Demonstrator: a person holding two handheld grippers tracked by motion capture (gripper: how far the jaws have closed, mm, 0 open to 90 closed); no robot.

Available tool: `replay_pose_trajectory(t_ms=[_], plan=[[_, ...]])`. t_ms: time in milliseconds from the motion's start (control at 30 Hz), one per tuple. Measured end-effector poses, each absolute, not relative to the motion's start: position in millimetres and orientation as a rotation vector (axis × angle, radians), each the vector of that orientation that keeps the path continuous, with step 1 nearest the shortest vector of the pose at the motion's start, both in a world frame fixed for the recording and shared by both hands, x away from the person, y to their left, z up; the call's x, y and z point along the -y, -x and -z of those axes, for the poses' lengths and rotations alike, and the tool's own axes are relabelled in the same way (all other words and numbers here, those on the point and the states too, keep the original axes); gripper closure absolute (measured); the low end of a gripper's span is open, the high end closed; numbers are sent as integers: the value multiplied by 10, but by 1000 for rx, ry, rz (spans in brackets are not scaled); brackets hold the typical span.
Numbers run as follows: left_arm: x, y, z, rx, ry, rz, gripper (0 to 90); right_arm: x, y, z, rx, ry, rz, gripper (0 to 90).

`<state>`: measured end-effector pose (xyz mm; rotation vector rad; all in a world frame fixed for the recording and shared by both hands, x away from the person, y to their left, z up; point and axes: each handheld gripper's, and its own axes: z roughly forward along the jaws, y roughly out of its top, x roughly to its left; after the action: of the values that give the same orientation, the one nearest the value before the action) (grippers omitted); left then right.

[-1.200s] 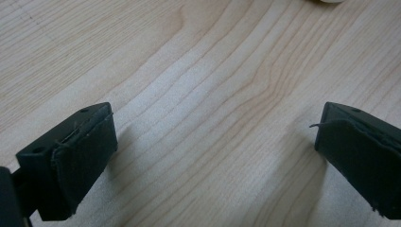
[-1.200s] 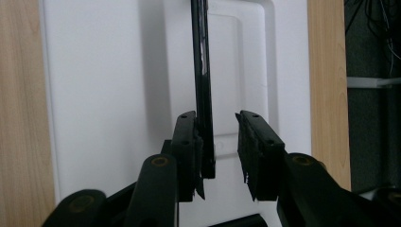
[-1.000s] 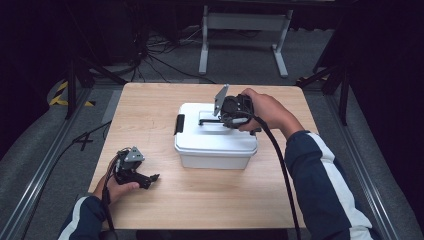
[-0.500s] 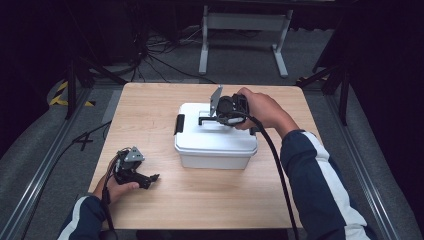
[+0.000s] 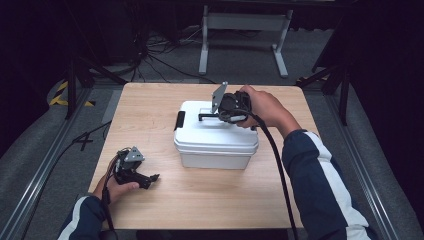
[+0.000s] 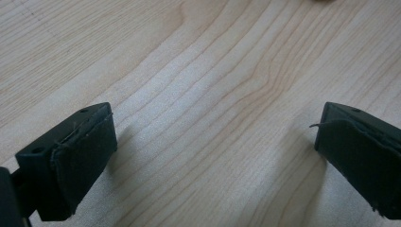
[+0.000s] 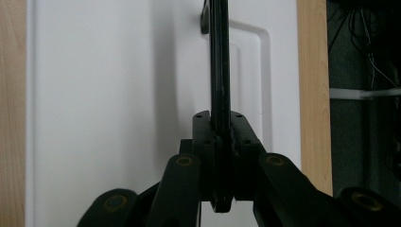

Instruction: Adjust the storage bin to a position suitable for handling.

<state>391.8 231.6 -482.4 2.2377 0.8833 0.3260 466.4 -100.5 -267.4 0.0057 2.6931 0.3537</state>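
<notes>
A white lidded plastic box point(image 5: 215, 142) stands in the middle of the wooden table point(image 5: 150, 107), with a black latch point(image 5: 179, 120) on its left end. Over the lid, my right gripper point(image 5: 220, 116) is shut on the box's black carrying handle point(image 5: 206, 116), which is swung up off the lid. In the right gripper view the handle point(image 7: 220, 61) runs upright between the jaws, above the white lid point(image 7: 118, 94). My left gripper point(image 5: 145, 179) rests low on the table at the front left, open, with bare wood between its fingers point(image 6: 80, 151).
The table's front edge lies just behind the left hand. Beyond the far edge stands a grey metal stand point(image 5: 240, 25) among cables point(image 5: 150, 55) on the dark floor. A black cable point(image 5: 275, 165) trails from the right gripper along the sleeve.
The right gripper has moved slightly left and toward the back of the lid, raising the handle. The left gripper has stayed still.
</notes>
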Motion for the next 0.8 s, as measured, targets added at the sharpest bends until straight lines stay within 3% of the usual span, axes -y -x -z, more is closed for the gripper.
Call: replay_pose_trajectory(t_ms=[800], plan=[[-2317,-3919,4820,-882,-2242,-323,2,1190,-4612,2515,-2642,-29,-409,846]])
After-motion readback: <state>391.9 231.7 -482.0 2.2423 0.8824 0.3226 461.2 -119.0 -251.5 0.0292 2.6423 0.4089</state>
